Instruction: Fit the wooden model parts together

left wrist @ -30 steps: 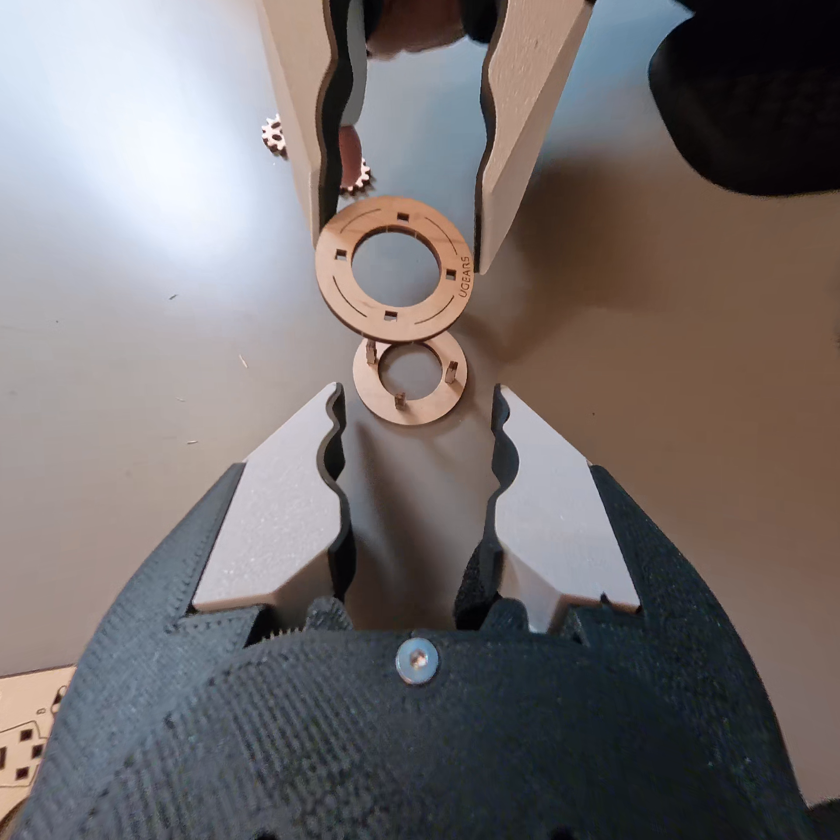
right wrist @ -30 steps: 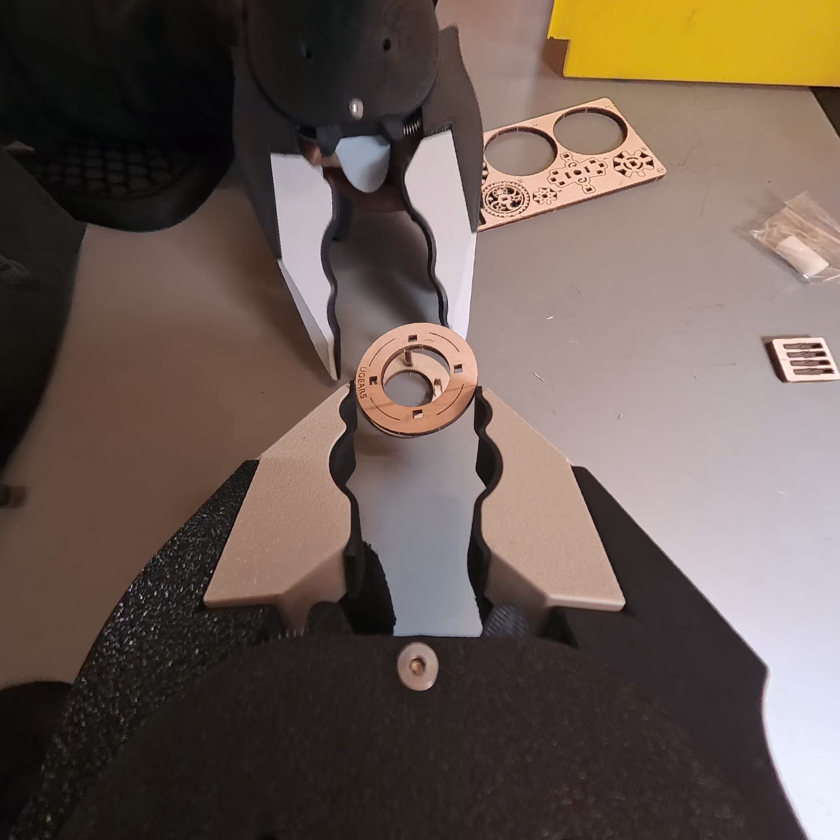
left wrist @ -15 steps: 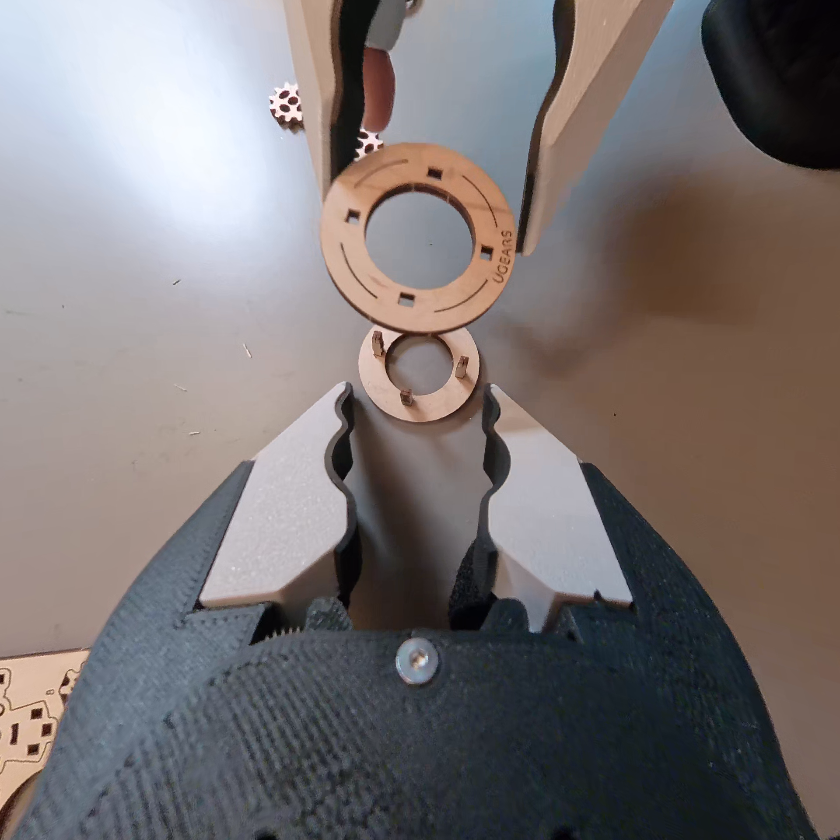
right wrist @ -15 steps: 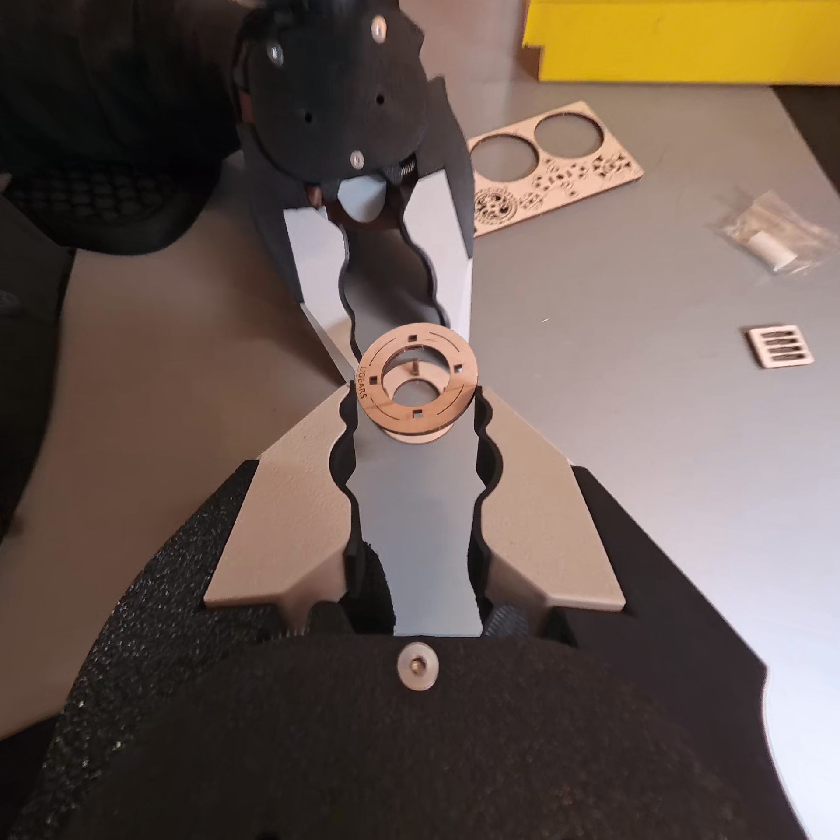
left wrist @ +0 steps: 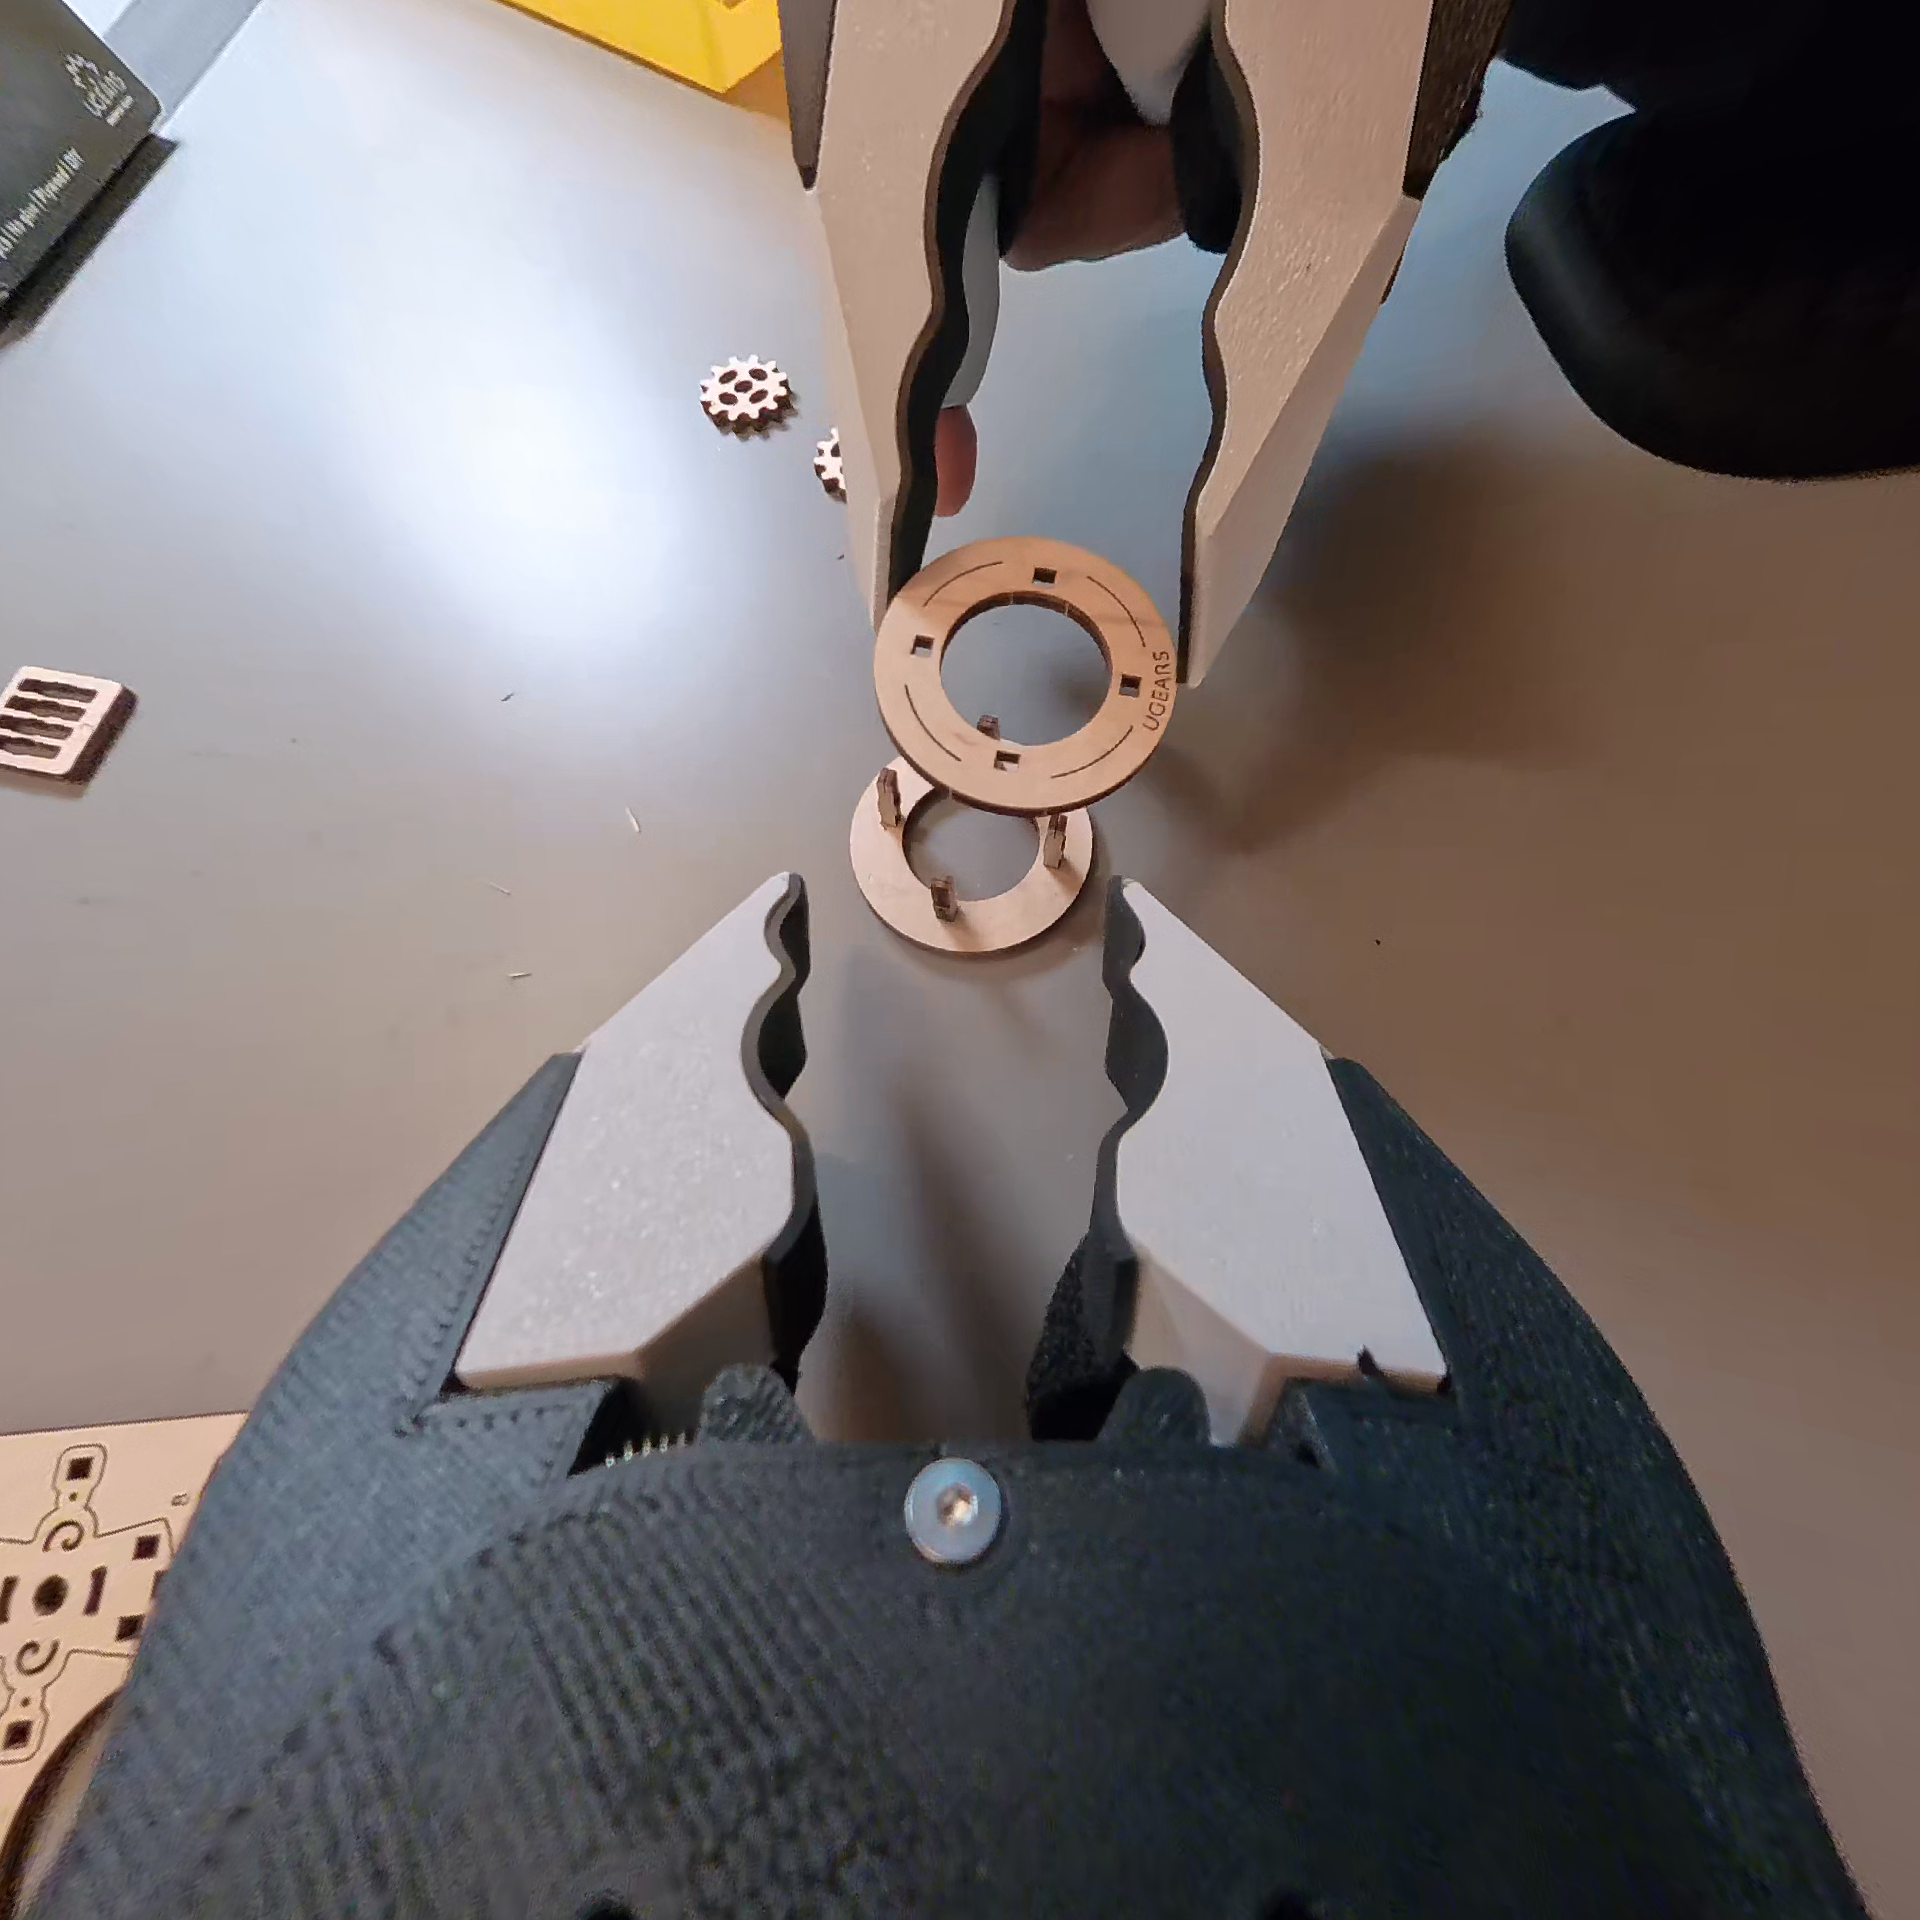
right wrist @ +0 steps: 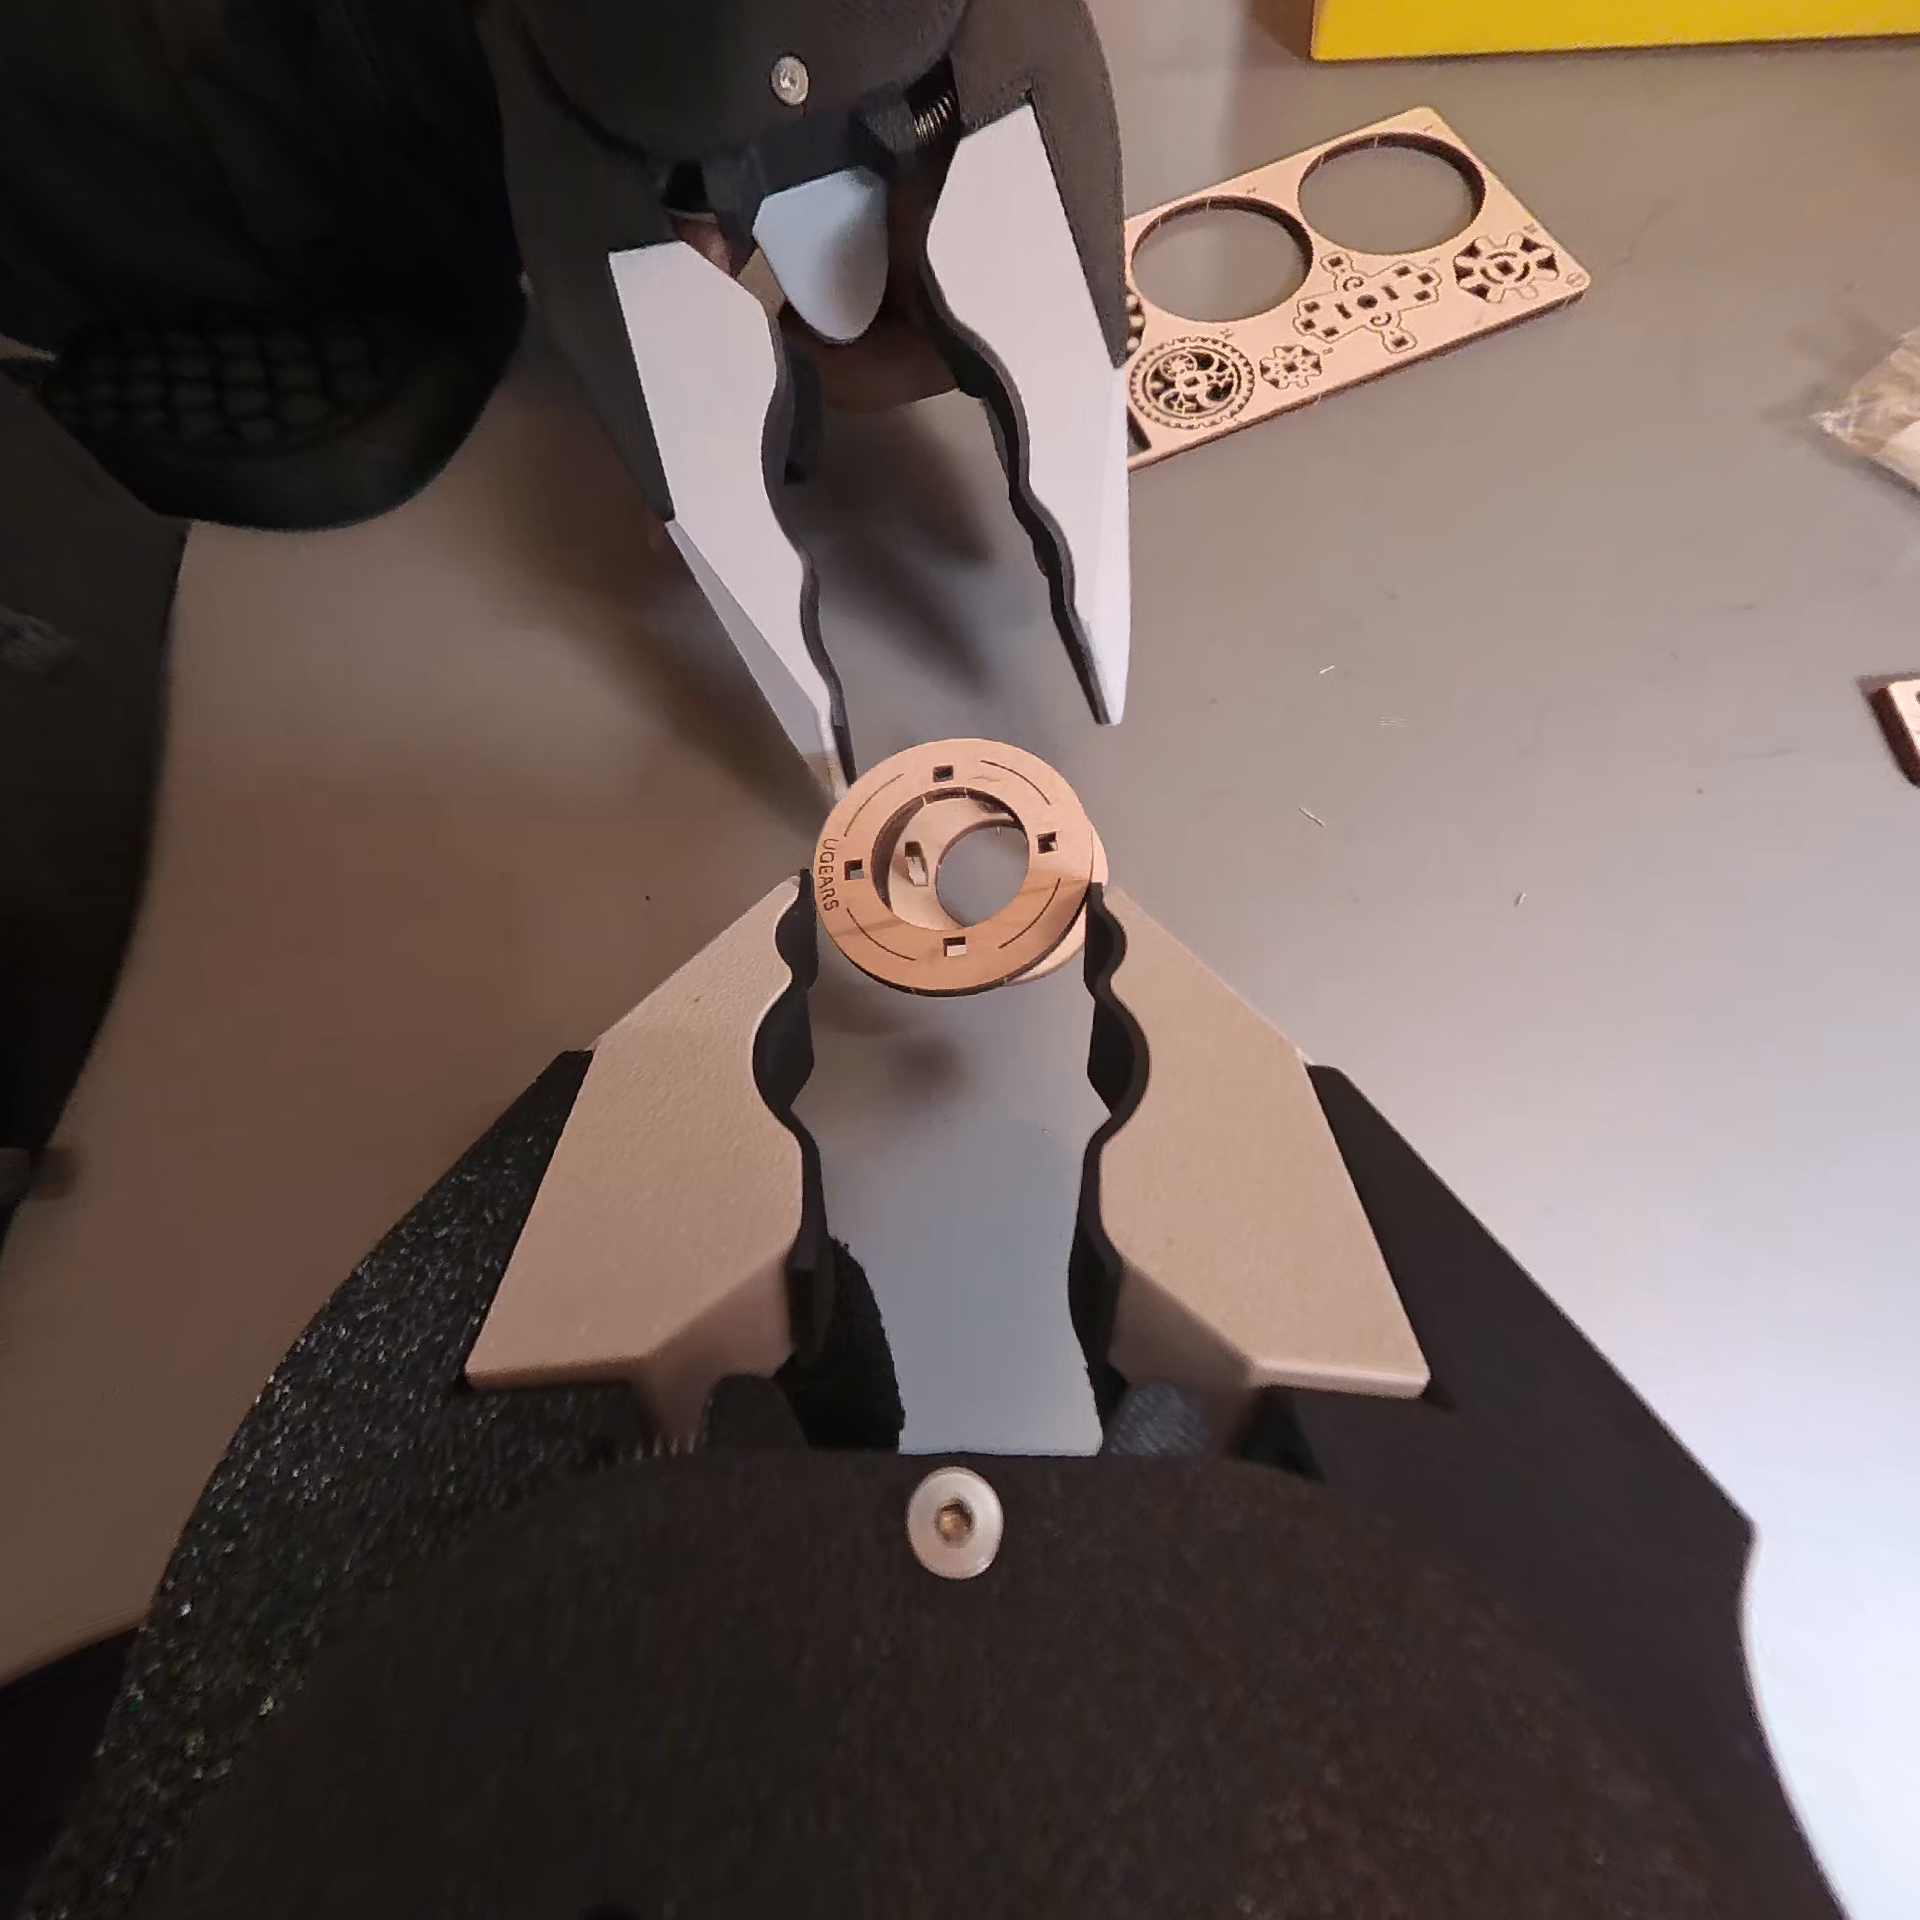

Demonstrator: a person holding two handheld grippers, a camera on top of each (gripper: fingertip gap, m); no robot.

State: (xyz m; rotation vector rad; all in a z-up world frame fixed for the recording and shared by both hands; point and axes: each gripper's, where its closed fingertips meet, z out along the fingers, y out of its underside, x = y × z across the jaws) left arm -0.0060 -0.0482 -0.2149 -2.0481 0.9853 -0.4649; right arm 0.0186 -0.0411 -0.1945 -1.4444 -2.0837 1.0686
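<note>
Grey table [left wrist: 364, 623]: pegged ring [left wrist: 971, 883], 2 gears [left wrist: 744, 393], maybe grille piece [left wrist: 57, 722].

**Around the edges of the grey table**

The grey table [right wrist: 1455, 831] carries several bystanders. A yellow box [right wrist: 1610, 26] sits at the far edge. A clear plastic bag [right wrist: 1870, 416] with pale contents lies at the right border of the right wrist view. In the left wrist view a dark booklet [left wrist: 62, 135] lies in the far left corner. A black mesh object [right wrist: 239, 395], partly cut off, rests at the table's left side.
</note>
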